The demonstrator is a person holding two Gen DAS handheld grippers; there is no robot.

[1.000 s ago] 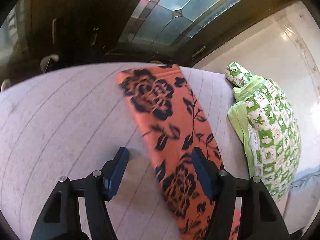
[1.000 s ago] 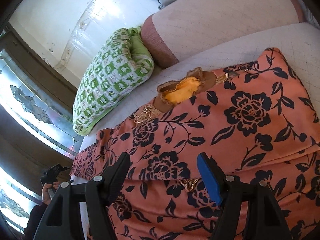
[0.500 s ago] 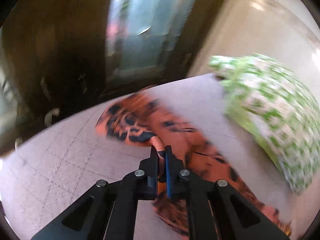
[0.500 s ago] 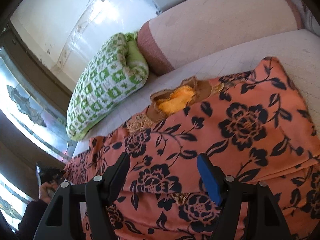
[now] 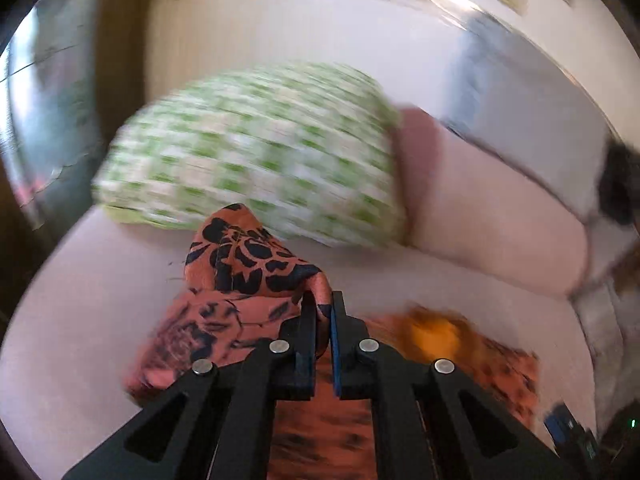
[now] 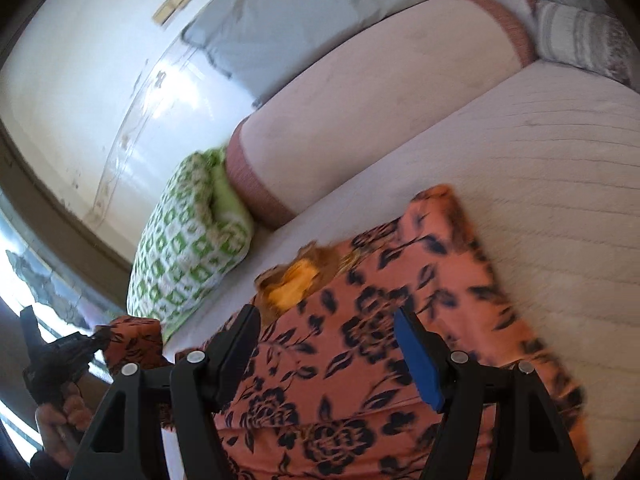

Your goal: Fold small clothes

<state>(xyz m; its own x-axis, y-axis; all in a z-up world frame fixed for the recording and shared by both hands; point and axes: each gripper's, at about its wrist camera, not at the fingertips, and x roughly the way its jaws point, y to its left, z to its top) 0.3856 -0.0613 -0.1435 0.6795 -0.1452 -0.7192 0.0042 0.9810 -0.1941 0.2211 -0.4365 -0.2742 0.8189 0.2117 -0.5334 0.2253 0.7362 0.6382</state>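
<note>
An orange garment with black flowers [image 6: 372, 344] lies spread on the pale quilted bed [image 6: 560, 184], its orange-yellow neckline [image 6: 292, 280] toward the pillows. My left gripper [image 5: 320, 312] is shut on a sleeve end of the garment [image 5: 248, 256] and holds it lifted above the cloth. It also shows at the left edge of the right wrist view [image 6: 96, 340], with the raised sleeve [image 6: 132, 340]. My right gripper [image 6: 328, 340] is open and hovers just above the middle of the garment, holding nothing.
A green and white checked pillow [image 6: 188, 240] lies at the head of the bed, beside a long pink bolster [image 6: 360, 120]. A grey pillow [image 6: 304, 20] leans on the white wall behind. A striped cushion [image 6: 580, 40] sits at the far right.
My left gripper closed on the sleeve end, lifted it and swung it toward the garment's middle. My right gripper stayed open and drifted a little over the cloth.
</note>
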